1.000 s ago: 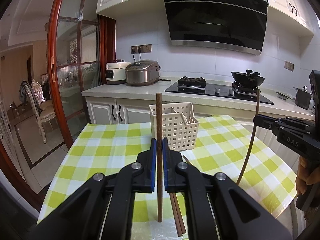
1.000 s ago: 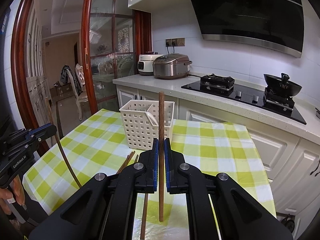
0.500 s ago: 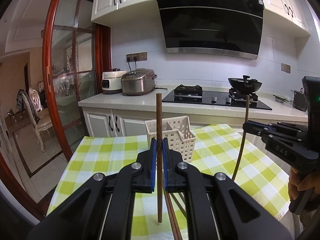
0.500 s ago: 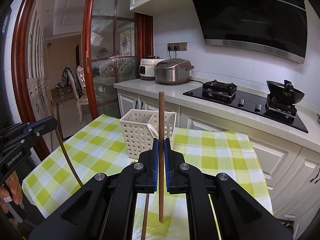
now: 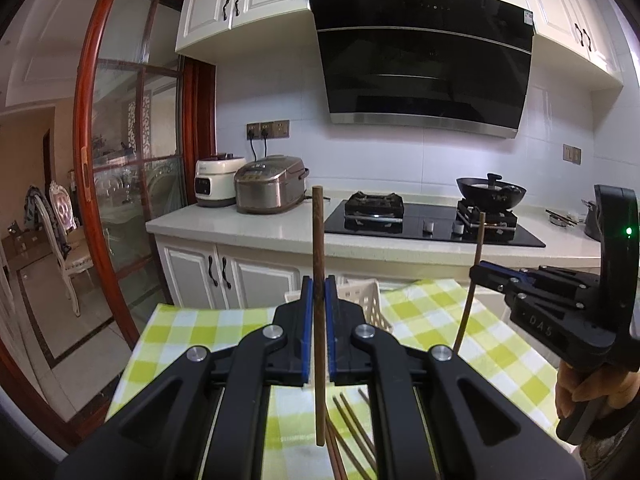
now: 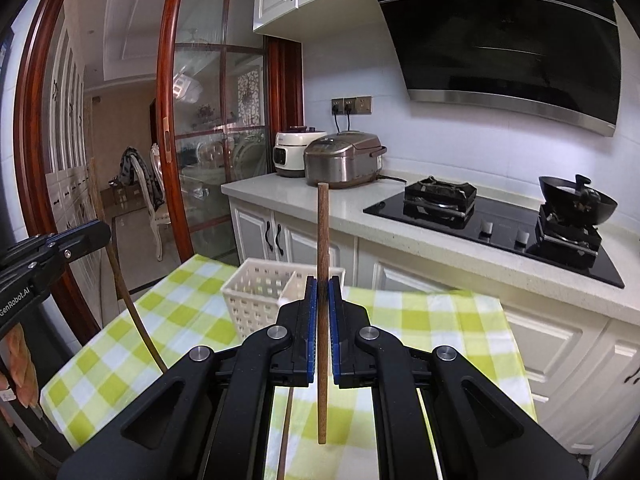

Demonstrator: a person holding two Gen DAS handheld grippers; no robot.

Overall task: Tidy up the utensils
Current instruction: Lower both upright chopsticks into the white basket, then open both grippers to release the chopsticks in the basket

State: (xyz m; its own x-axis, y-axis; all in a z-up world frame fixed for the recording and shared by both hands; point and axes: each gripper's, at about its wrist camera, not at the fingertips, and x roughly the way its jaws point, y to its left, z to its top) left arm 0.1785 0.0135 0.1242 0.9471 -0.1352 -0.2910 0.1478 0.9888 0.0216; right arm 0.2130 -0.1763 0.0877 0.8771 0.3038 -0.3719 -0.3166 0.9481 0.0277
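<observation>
Left gripper (image 5: 319,292) clamped on an upright chopstick (image 5: 319,240); right gripper (image 6: 322,296) clamped on another (image 6: 322,232). Both held above the checked table (image 6: 420,320), basket (image 6: 260,292) just ahead, loose chopsticks (image 5: 352,432) lying underneath.
</observation>
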